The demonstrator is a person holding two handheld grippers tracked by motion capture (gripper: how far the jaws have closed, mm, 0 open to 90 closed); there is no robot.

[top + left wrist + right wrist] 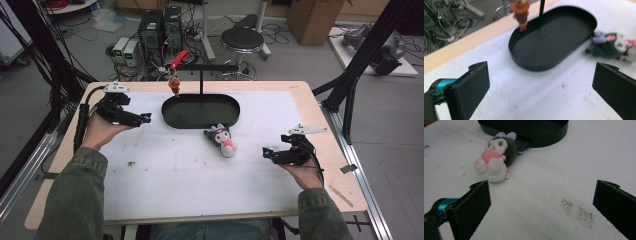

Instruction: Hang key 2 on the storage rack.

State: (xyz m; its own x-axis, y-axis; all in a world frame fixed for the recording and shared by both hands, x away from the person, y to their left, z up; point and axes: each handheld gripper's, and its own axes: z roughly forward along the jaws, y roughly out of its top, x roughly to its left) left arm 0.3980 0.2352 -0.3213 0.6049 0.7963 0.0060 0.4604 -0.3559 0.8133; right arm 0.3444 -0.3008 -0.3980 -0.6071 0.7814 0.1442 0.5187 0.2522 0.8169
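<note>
Plush toy (222, 140) lying on the white table cover (200, 170), just near of the black oval tray (200, 111) and a little right of centre; I take it as the thing to pick up. In the right gripper view the toy (495, 157) rests on its back, dark head with a pale bow toward the tray (524, 130), white body and a pink ball at its chest toward me. One dark limb looks to touch the tray wall, though I cannot be sure.

I judge it light, soft and squashy, not fragile, with a fuzzy surface that should not slip. I would close across the white belly or the middle of the body, where there is bulk to squeeze; the bow and limbs would only stretch or slide out.

My right gripper (272, 151) sits right of the toy and apart from it, jaws spread wide and holding nothing. My left gripper (142, 118) hovers at the far left, beside the tray's left end, jaws also wide apart and empty.

A thin black stand (201, 75) rises from the tray, and a small orange figure (174, 86) hangs from a red clip at its left end.

The toy is blurred in the left gripper view, and its underside is hidden. The figure's top is cut off there, so its details stay unclear to me
</note>
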